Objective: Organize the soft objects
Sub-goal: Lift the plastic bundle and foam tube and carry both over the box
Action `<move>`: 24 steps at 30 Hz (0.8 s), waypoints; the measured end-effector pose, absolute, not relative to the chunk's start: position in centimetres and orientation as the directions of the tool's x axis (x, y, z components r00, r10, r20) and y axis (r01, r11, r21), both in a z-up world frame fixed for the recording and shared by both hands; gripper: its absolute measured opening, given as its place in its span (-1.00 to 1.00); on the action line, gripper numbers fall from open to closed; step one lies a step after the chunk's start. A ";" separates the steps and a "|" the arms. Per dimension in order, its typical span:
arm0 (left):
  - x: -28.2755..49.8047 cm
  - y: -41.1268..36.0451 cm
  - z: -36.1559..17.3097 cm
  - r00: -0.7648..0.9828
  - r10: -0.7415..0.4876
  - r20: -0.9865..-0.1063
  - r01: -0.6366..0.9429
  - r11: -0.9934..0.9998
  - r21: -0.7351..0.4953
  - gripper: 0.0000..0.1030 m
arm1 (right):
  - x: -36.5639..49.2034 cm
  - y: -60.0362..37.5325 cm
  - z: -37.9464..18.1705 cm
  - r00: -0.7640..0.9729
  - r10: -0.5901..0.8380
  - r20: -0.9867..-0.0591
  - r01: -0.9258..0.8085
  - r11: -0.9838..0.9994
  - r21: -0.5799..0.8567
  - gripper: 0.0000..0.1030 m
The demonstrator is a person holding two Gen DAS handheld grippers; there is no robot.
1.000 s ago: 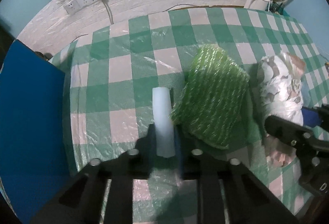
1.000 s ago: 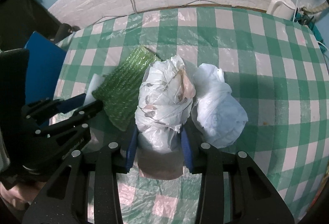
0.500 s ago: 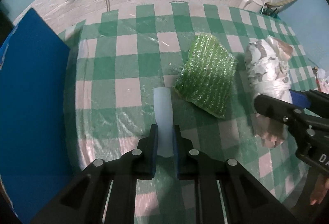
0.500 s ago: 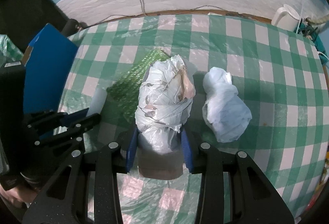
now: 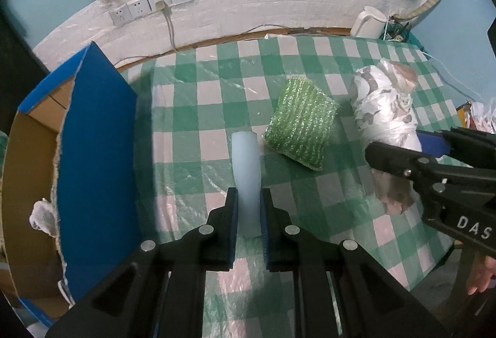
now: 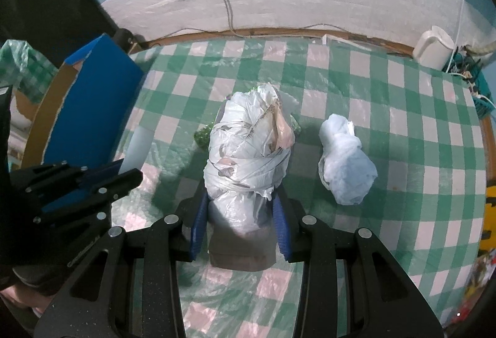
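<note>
Two tools clamped, left tool [image 5: 249,211] on pale foam strip [image 5: 246,170], right tool [image 6: 240,223] on wrapped plastic bundle [image 6: 248,152], open blue box [image 5: 96,158] beside.

from the right wrist view the green scrubby pad [image 6: 202,138] is almost totally hidden behind the wrapped plastic bundle [image 6: 248,158], just slivers poking out either side. the blue cardboard box [image 5: 93,152] runs off the left edge in the left wrist view, and the white thing inside it at lower left is too blurry to tell.
</note>
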State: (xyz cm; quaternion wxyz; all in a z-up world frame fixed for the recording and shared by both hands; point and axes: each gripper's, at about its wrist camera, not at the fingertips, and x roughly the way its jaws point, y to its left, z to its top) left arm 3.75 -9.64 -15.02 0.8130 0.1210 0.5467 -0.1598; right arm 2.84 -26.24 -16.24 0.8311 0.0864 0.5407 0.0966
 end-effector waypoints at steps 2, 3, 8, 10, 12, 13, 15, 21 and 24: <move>3.7 -9.4 -14.8 0.359 -0.123 -0.925 0.393 0.919 0.030 -0.75 | 2.5 -26.2 -15.8 0.401 0.256 -0.879 -0.071 0.966 0.249 -0.28; 3.7 -9.2 -14.8 0.363 -0.120 -0.924 0.393 0.919 0.034 -0.75 | 2.4 -26.2 -15.6 0.403 0.258 -0.878 -0.072 0.966 0.250 -0.28; 3.3 -8.3 -14.4 0.359 -0.126 -0.925 0.383 0.923 0.023 -0.75 | 1.7 -25.9 -14.5 0.417 0.264 -0.870 -0.089 0.964 0.250 -0.28; 3.1 -8.2 -14.1 0.364 -0.132 -0.922 0.384 0.923 0.020 -0.75 | 1.6 -25.7 -14.1 0.422 0.264 -0.867 -0.096 0.964 0.247 -0.28; 2.8 -8.1 -13.7 0.374 -0.132 -0.918 0.387 0.922 0.025 -0.75 | 1.4 -25.5 -13.9 0.425 0.263 -0.866 -0.098 0.965 0.245 -0.28; 2.7 -8.0 -13.5 0.377 -0.133 -0.917 0.387 0.922 0.025 -0.75 | 1.3 -25.5 -13.7 0.425 0.264 -0.866 -0.099 0.964 0.246 -0.28; 2.5 -7.7 -13.3 0.378 -0.138 -0.915 0.386 0.922 0.021 -0.75 | 1.2 -25.4 -13.4 0.429 0.268 -0.862 -0.105 0.963 0.248 -0.28; 2.2 -7.1 -12.3 0.390 -0.149 -0.909 0.382 0.924 0.012 -0.75 | 0.8 -24.8 -12.3 0.441 0.274 -0.855 -0.130 0.962 0.242 -0.28; 2.1 -6.9 -11.6 0.401 -0.155 -0.903 0.379 0.925 0.010 -0.75 | 0.7 -24.6 -11.7 0.448 0.277 -0.850 -0.142 0.961 0.238 -0.28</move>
